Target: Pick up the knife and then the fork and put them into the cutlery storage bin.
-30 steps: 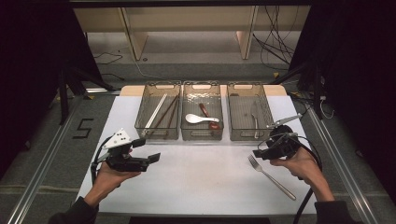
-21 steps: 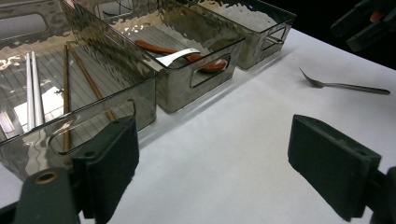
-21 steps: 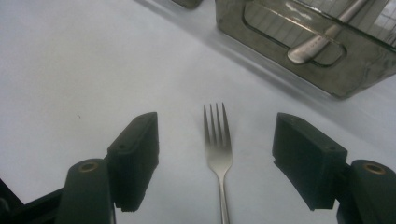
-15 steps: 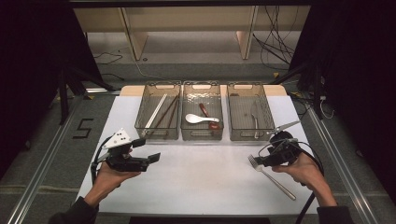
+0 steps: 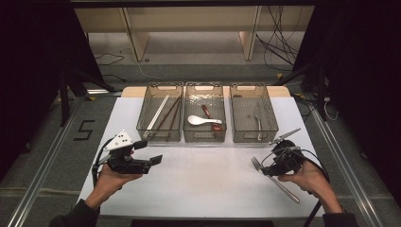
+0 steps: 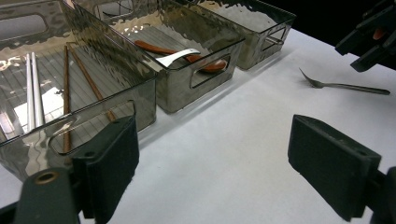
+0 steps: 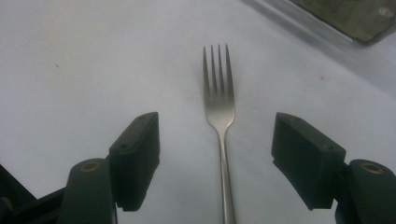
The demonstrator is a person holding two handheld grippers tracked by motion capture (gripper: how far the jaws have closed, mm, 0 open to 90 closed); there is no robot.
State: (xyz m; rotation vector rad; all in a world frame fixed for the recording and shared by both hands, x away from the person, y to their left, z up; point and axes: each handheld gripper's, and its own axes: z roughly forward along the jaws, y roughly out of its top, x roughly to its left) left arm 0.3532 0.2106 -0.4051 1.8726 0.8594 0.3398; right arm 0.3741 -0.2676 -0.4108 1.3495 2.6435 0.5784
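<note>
A fork (image 7: pixel 219 107) is lying flat on the white table (image 5: pixel 208 184), near its right edge and just in front of the rightmost of three smoky plastic bins (image 5: pixel 253 113). The right gripper (image 7: pixel 215 154) is held low over it with the jaws spread wide on either side of the neck, neither pad touching the metal. This straddling placement is judged to be a line-up for a pinch on the narrow handle. The left gripper (image 6: pixel 215 163) is held apart at the left of the table, its jaws also wide open with nothing between them, apparently kept out of the way. The bins appear to be sorted by utensil: chopsticks (image 5: pixel 163 113) are seen in the left one, spoons (image 5: pixel 204 120) in the middle one, and a piece of metal cutlery in the right one, so the fork is probably meant for that bin. The fork is plain dull silver metal, with four slim tines pointing away from the hand and a thin, straight handle.
</note>
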